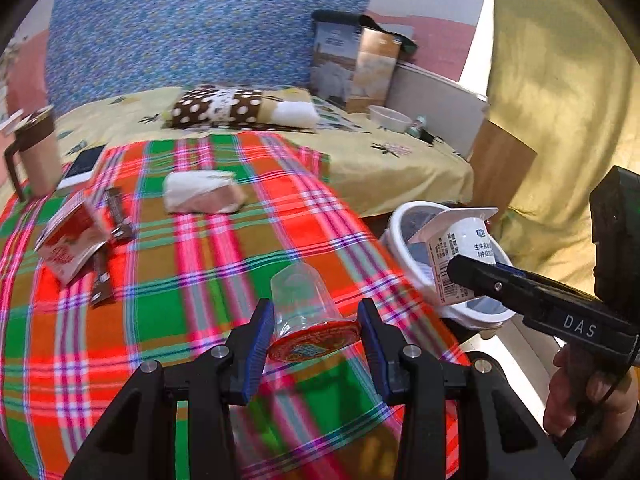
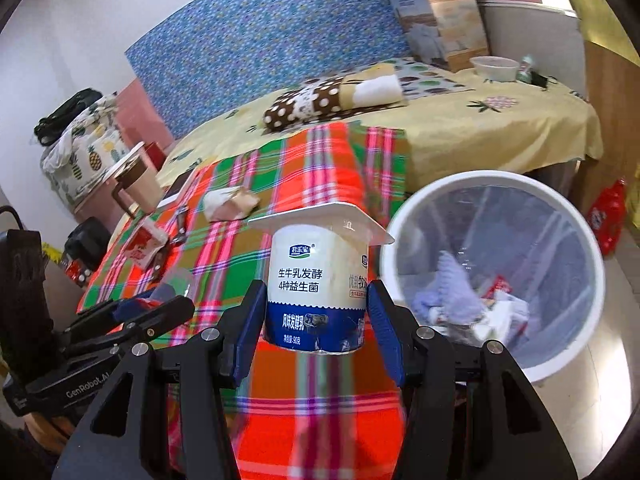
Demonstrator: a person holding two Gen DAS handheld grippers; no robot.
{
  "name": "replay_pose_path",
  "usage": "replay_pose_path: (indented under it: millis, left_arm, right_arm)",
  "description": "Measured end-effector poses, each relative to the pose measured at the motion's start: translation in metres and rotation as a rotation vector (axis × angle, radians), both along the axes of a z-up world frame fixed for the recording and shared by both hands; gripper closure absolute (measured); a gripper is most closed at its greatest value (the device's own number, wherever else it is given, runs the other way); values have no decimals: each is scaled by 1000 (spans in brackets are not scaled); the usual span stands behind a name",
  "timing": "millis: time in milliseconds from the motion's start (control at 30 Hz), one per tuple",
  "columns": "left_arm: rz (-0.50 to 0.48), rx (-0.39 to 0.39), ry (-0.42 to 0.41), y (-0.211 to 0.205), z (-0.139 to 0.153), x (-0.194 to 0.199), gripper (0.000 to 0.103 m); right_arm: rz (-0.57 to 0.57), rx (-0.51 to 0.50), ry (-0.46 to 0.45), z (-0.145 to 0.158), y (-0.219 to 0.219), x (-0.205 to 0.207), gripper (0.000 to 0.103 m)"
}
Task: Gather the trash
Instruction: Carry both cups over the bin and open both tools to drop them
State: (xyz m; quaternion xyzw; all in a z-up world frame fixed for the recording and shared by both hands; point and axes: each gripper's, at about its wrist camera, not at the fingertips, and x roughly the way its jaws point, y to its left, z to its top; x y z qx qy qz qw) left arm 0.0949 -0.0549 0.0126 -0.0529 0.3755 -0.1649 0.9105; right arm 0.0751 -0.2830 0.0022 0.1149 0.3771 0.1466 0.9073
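The white-and-blue plastic yogurt cup (image 2: 316,292) with a square white rim stands upright between the blue-padded fingers of the right gripper (image 2: 316,320), both pads pressing its lower blue band, so the jaws are closed on it at a middling width. Just to the right of those jaws and a little beyond them sits the round white waste bin (image 2: 592,280) lined with a clear bag, with crumpled wrappers and paper lying in its bottom. In the left wrist view the same cup hangs tilted over the near rim of the bin, pinched by the black fingers coming in from the right. The left gripper (image 1: 316,332) holds a clear plastic cup (image 1: 304,300) with a red patterned lid, lying on its side with the lid toward the camera; the left pad touches its side, and the right pad meets the lid's edge. Beneath both grippers lies a red, green and orange plaid cloth (image 1: 192,272). Farther ahead of the left jaws on that cloth are a crumpled white and brown paper wad (image 1: 204,192), and off to their left a torn red-and-white carton (image 1: 72,240) and brown snack wrappers (image 1: 116,216). A tan lidded mug (image 1: 36,152) stands at the far left edge.
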Motion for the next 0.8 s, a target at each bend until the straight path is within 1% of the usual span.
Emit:
replay_pose_path:
  millis: [467,800]
  left_arm:
    - [-161,1,-3,-86,5,31,59]
    - [-242,-4,3,-128,0,55,59]
  right_arm:
    - [-135,-20,1,-5,-59,-4,50]
    - [-182,-41,23,-13,-83,-3,50]
